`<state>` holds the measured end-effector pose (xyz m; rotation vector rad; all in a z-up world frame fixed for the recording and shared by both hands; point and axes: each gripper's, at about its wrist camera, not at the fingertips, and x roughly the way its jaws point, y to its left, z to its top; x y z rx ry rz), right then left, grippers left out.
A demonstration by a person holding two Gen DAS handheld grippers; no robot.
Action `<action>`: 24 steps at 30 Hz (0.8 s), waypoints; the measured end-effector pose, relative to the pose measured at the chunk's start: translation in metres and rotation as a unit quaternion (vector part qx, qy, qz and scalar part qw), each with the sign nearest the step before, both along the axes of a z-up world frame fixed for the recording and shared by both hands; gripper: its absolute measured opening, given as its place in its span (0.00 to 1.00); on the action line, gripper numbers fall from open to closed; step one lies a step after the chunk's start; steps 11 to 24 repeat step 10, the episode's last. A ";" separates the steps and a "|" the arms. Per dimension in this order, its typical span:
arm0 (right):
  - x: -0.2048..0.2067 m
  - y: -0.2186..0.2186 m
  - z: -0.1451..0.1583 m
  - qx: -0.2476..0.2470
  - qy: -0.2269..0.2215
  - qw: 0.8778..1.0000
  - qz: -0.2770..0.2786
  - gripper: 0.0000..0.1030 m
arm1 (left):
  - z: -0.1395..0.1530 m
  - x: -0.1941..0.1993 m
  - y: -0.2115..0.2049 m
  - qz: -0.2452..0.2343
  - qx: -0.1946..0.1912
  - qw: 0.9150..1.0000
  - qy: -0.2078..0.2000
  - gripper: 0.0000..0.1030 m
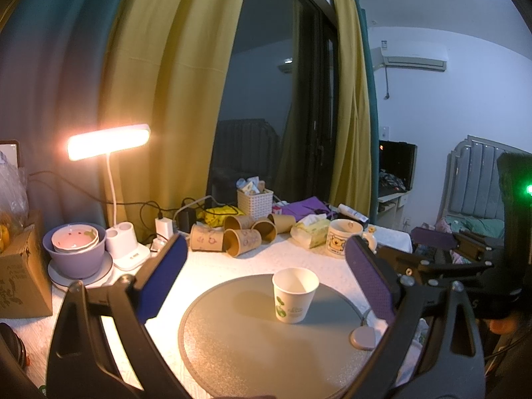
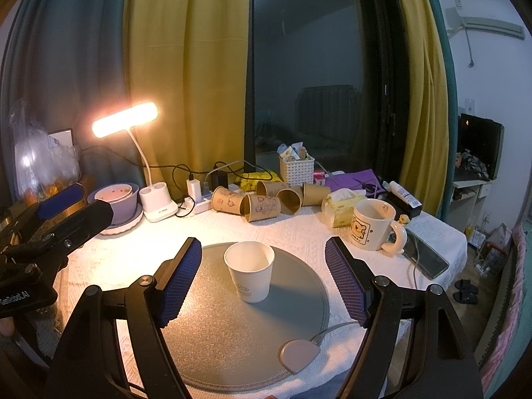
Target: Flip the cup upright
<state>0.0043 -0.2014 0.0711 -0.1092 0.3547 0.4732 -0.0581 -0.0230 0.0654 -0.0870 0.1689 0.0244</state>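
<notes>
A white paper cup (image 1: pixel 294 294) with a green print stands upright, mouth up, on a round grey mat (image 1: pixel 232 342). It also shows in the right wrist view (image 2: pixel 251 274) on the same mat (image 2: pixel 216 326). My left gripper (image 1: pixel 266 249) is open and empty, its fingers wide apart either side of the cup and a little short of it. My right gripper (image 2: pixel 264 252) is open and empty, its blue pads either side of the cup without touching it. The right gripper's body shows at the right of the left wrist view (image 1: pixel 449 249).
Several brown paper cups (image 2: pixel 262 199) lie on their sides at the back. A bear mug (image 2: pixel 374 224), a tissue pack (image 2: pixel 342 206), a phone (image 2: pixel 427 257), a lit desk lamp (image 2: pixel 124 119), stacked bowls (image 2: pixel 116 199) and a white basket (image 2: pixel 297 169) stand around the mat.
</notes>
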 end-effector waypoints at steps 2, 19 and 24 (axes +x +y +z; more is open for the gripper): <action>0.001 0.000 0.000 -0.001 0.000 1.000 0.000 0.77 | 0.001 0.001 0.001 -0.001 0.000 1.000 0.001 0.94; 0.001 0.000 0.001 -0.001 0.001 1.000 0.000 0.77 | 0.000 0.000 -0.002 -0.002 0.003 1.000 -0.012 0.94; 0.001 0.000 0.001 -0.001 0.001 1.000 0.000 0.77 | 0.000 0.000 -0.002 -0.002 0.003 1.000 -0.012 0.94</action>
